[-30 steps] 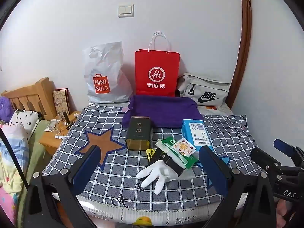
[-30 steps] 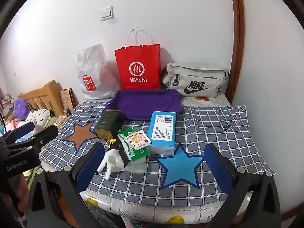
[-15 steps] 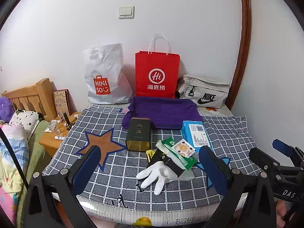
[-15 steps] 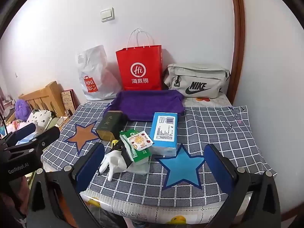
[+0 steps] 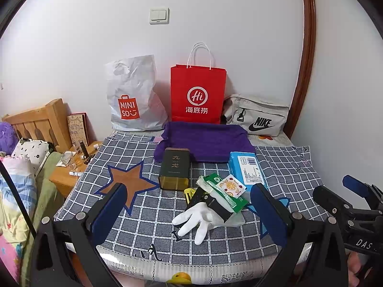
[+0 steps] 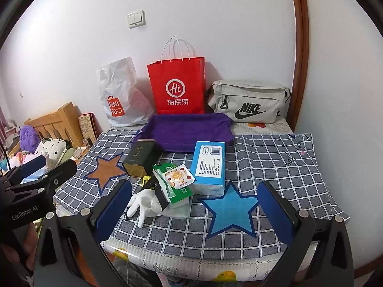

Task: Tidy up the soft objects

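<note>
- White glove [image 5: 198, 217] near front edge of tabletop [image 5: 143, 215], partly under green packet [image 5: 225, 191]; blue tissue pack [image 5: 246, 171] and dark tin [image 5: 176, 168] just behind.
- Purple towel [image 5: 205, 141] farther back, before red bag [image 5: 198, 93], Miniso bag [image 5: 134, 95], Nike pouch [image 5: 258, 117] along white wall [image 5: 95, 35].
- Checked cloth with stars; bed [image 5: 19, 167] left.
- Left gripper [image 5: 189, 217] and right gripper [image 6: 194, 211] spread wide, empty, hovering at front edge.
</note>
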Action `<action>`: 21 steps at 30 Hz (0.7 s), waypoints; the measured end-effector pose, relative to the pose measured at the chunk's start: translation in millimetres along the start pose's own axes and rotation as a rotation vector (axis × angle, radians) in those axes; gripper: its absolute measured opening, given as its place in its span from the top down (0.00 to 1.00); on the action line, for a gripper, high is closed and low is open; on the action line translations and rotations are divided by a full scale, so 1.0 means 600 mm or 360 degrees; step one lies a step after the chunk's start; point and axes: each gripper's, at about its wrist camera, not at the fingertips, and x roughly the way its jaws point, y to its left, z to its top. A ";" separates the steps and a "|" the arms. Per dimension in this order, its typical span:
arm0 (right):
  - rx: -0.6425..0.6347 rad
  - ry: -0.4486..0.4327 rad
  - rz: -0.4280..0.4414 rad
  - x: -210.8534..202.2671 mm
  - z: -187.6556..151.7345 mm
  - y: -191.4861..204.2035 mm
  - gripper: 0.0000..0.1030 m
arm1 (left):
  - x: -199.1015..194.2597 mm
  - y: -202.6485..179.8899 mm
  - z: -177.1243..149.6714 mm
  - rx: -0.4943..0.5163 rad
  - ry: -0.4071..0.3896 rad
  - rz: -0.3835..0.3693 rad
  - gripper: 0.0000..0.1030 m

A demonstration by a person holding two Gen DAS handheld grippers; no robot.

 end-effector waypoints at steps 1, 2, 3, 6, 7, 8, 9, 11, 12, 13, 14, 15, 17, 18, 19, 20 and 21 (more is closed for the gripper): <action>0.0000 -0.0001 0.0000 0.000 -0.001 0.000 0.00 | 0.000 0.000 -0.001 0.0000 -0.0001 0.0000 0.00; 0.0001 -0.0002 0.0002 0.000 -0.001 0.000 0.00 | 0.000 0.000 -0.001 0.0001 -0.0002 0.0000 0.00; 0.0002 -0.0001 0.0006 -0.001 -0.001 0.000 0.00 | -0.001 0.000 0.000 0.0001 -0.0005 0.0001 0.00; -0.0005 0.0005 0.0013 -0.001 -0.002 0.002 0.00 | -0.003 0.001 0.001 -0.0003 -0.0012 -0.0005 0.00; -0.0005 0.0002 0.0008 -0.001 -0.002 0.003 0.00 | -0.003 0.001 0.002 -0.0001 -0.0012 -0.0007 0.00; -0.0003 0.0000 0.0013 -0.002 -0.003 0.003 0.00 | -0.004 0.001 0.001 -0.0004 -0.0013 -0.0006 0.00; 0.0001 0.0001 0.0016 -0.001 -0.003 0.003 0.00 | -0.003 0.001 0.002 -0.0006 -0.0010 -0.0008 0.00; 0.0001 0.0000 0.0012 -0.001 -0.003 0.003 0.00 | -0.006 0.001 -0.001 -0.0004 -0.0011 -0.0011 0.00; -0.0001 -0.0002 0.0013 -0.001 -0.003 0.003 0.00 | -0.007 0.001 -0.002 -0.0003 -0.0014 -0.0011 0.00; 0.0001 0.0000 0.0013 -0.002 -0.004 0.002 0.00 | -0.007 0.001 -0.002 -0.0005 -0.0014 -0.0010 0.00; 0.0001 -0.0002 0.0014 -0.002 -0.004 0.002 0.00 | -0.006 0.002 -0.002 -0.0005 -0.0013 -0.0010 0.00; 0.0001 -0.0002 0.0013 -0.002 -0.004 0.003 0.00 | -0.007 0.001 -0.001 -0.0004 -0.0014 -0.0012 0.00; 0.0001 -0.0001 0.0015 -0.001 -0.004 0.002 0.00 | -0.007 0.002 -0.002 -0.0004 -0.0015 -0.0011 0.00; 0.0001 -0.0002 0.0015 -0.001 -0.005 0.002 0.00 | -0.007 0.002 -0.002 -0.0004 -0.0014 -0.0012 0.00; 0.0000 -0.0003 0.0014 -0.001 -0.005 0.003 0.00 | -0.007 0.002 -0.002 -0.0004 -0.0013 -0.0015 0.00; 0.0000 -0.0001 0.0013 -0.001 -0.005 0.003 0.00 | -0.008 0.002 -0.002 -0.0003 -0.0014 -0.0019 0.00; 0.0003 0.0000 0.0013 -0.001 -0.005 0.003 0.00 | -0.009 0.002 -0.002 0.0000 -0.0014 -0.0026 0.00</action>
